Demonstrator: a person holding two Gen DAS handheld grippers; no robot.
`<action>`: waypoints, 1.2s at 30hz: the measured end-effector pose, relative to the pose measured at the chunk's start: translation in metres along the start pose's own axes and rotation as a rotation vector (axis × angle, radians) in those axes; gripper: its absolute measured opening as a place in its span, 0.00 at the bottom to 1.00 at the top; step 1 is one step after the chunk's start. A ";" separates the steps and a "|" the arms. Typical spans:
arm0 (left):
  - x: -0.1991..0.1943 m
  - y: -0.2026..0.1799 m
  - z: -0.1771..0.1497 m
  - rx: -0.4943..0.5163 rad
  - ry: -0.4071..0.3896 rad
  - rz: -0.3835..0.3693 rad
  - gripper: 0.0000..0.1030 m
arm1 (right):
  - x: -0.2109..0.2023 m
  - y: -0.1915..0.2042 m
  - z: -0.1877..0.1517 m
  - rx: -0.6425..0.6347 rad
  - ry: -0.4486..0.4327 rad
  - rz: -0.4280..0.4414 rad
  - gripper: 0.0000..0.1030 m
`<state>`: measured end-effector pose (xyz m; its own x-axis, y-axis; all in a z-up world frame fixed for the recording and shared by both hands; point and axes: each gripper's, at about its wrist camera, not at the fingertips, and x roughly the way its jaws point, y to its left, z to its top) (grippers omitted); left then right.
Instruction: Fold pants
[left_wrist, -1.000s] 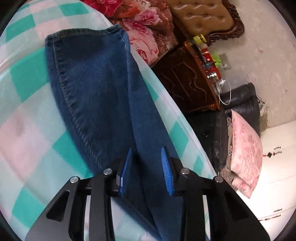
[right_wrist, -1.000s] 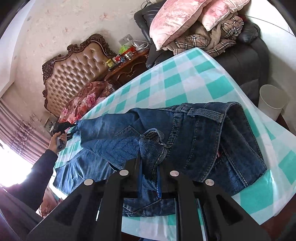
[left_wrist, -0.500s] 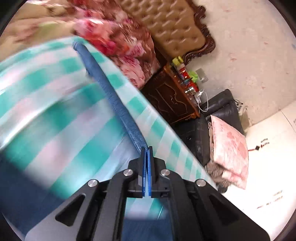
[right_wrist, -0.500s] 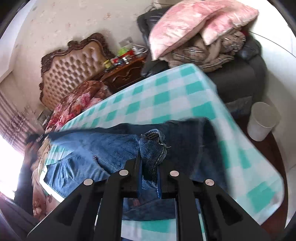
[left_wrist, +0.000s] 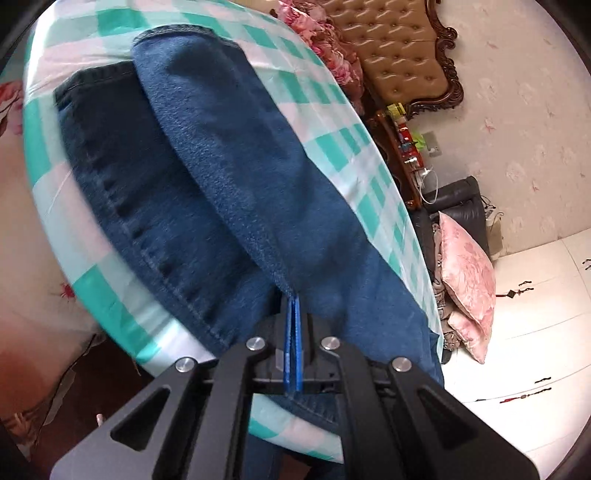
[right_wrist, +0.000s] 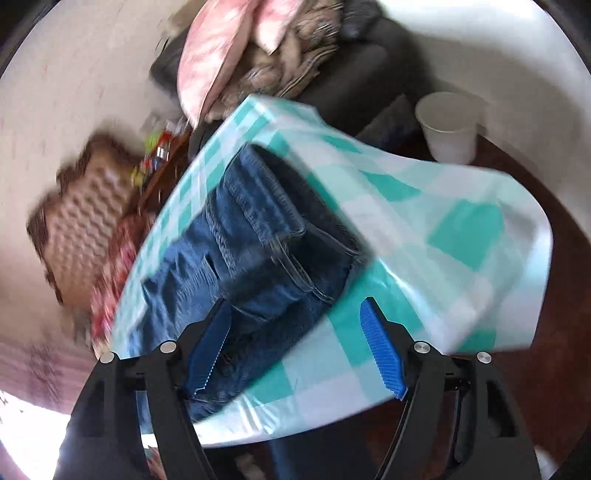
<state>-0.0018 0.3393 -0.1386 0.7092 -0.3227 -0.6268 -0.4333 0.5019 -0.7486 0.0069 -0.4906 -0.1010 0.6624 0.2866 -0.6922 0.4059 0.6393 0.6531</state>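
Left gripper (left_wrist: 292, 306) angled downward with jaws clamped together; right gripper (right_wrist: 295, 321) with jaws opening wide.

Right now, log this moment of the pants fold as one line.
stage: fold underway | left gripper: shut on blue denim jeans leg edge | right gripper: jaws opening, nothing pinched | surface: teal-and-white checked tablecloth

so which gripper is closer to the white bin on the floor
Right. The right gripper, jaws opening, hangs over the table corner with the white bin just beyond. The left gripper is clamped on the jeans; no bin shows there.
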 end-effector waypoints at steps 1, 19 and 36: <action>0.001 -0.001 0.001 0.002 -0.001 -0.006 0.01 | -0.002 -0.001 -0.001 0.023 -0.001 0.016 0.68; 0.007 -0.069 0.073 0.051 -0.011 -0.084 0.00 | 0.022 0.169 0.077 -0.289 -0.041 0.046 0.12; -0.007 0.020 -0.024 -0.085 0.023 -0.065 0.00 | 0.048 0.048 0.025 -0.234 0.045 -0.187 0.10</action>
<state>-0.0289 0.3326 -0.1541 0.7248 -0.3707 -0.5807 -0.4336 0.4095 -0.8027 0.0739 -0.4636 -0.0952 0.5592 0.1765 -0.8100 0.3587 0.8294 0.4284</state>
